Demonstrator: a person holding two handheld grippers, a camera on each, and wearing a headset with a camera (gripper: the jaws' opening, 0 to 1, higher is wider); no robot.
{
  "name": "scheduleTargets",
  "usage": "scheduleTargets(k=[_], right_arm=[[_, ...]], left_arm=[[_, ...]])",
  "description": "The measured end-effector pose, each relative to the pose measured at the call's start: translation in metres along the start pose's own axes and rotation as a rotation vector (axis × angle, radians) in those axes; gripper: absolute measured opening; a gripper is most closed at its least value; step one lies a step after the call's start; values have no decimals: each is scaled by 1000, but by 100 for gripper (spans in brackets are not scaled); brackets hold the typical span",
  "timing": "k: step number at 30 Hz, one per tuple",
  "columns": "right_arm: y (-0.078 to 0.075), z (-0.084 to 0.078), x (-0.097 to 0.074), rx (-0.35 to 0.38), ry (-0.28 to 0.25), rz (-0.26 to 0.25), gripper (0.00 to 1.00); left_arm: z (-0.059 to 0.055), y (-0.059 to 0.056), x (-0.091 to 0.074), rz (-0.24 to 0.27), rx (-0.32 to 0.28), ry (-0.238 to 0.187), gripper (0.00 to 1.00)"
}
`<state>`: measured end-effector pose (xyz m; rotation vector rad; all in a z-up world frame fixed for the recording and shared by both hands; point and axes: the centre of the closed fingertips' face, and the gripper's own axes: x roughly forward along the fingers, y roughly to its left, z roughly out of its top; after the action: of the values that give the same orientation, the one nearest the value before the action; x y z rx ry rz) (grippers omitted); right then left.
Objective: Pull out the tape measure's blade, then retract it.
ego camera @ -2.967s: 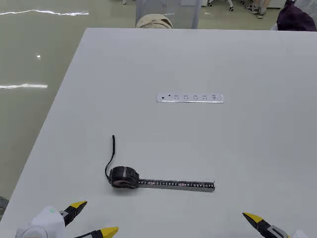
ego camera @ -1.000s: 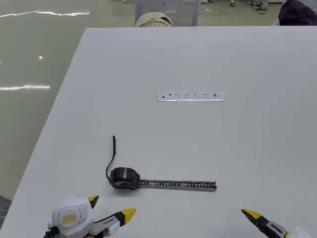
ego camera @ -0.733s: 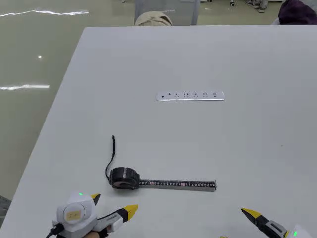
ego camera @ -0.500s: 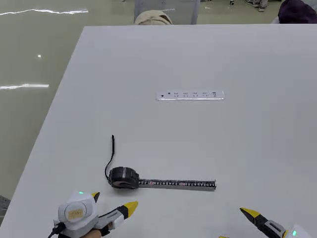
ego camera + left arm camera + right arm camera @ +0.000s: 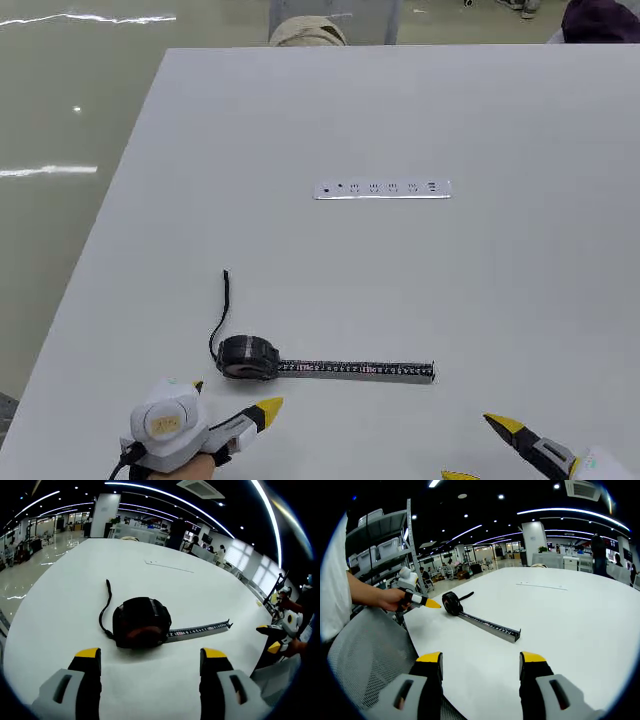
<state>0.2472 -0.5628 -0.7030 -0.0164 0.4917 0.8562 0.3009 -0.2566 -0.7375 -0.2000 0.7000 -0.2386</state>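
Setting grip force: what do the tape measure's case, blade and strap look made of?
Round black tape measure case: likely matte plastic or rubber, dull sheen. Extended printed blade: thin, stiff, straight, probably coated steel. Black wrist strap: limp curve suggests cord or fabric.

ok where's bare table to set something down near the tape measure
Widest bare patch: between the power strip and the blade. Also the right side of the table and the far end beyond the strip. Crowded up front: tape measure case, left gripper, right gripper.

Tape measure blade (image 5: 356, 370) – scale marks, digits too small, nothing legible
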Motion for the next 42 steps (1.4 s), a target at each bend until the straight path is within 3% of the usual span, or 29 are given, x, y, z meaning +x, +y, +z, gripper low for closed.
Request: scheduleTargets(k=[10,19,42], right_arm=[[-2,-2,2,6,3,-1,62],[-4,1,5,4,1,1,62],[-6,-3,6,15,1,2,61]], left_arm=[[3,-2,10,-1,-47,-10,81],[6,-5,19,13,-52,-11,82],[10,1,33,38,-88,-9,81]])
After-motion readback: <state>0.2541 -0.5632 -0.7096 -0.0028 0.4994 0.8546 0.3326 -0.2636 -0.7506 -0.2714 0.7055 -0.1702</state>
